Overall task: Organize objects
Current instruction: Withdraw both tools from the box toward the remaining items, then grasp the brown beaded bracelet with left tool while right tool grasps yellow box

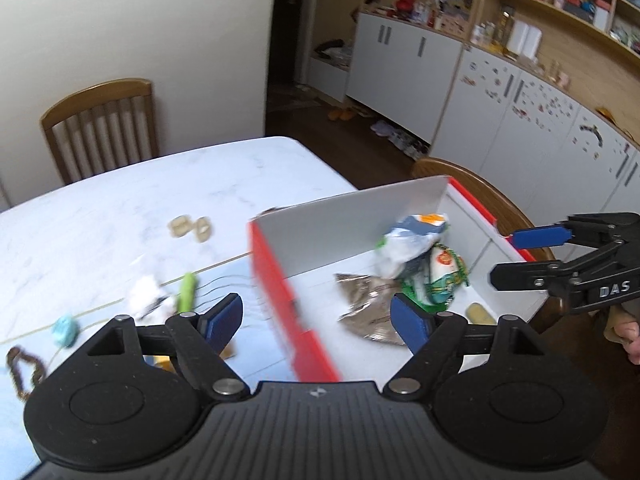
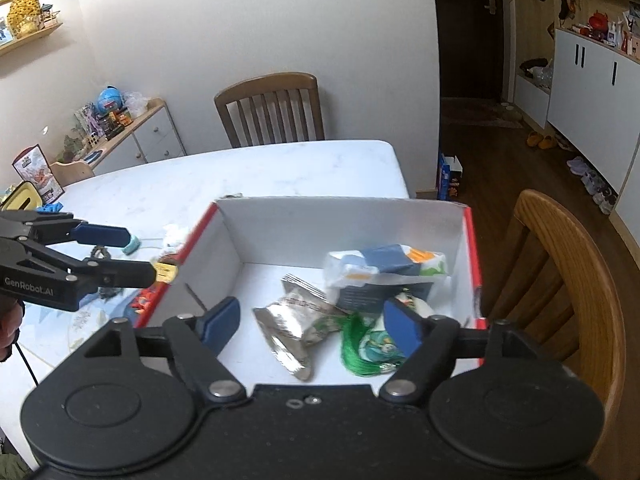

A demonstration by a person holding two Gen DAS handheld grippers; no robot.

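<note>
A red box with white inner walls point(image 1: 348, 220) point(image 2: 340, 220) stands on the white table point(image 1: 120, 196). In it lie a silver foil packet point(image 1: 368, 300) point(image 2: 292, 320), a white-blue tissue pack point(image 1: 412, 240) point(image 2: 384, 264) and a green tasselled pouch point(image 1: 436, 276) point(image 2: 368, 348). My left gripper point(image 1: 320, 316) is open and empty over the box's left wall. My right gripper point(image 2: 316, 320) is open and empty above the box's contents; it also shows in the left wrist view point(image 1: 520, 256). Loose on the table lie a green piece point(image 1: 187, 290), crumpled white paper point(image 1: 146, 294), a light-blue lump point(image 1: 66, 330), a brown bead string point(image 1: 24, 368) and beige rings point(image 1: 190, 228).
Wooden chairs stand at the far side point(image 1: 100, 124) point(image 2: 272, 108) and right of the box point(image 2: 560, 280). White cupboards and shelves point(image 1: 500, 92) line the right wall. A low cabinet with toys point(image 2: 120, 128) stands at the left. My left gripper shows at left in the right wrist view point(image 2: 136, 256).
</note>
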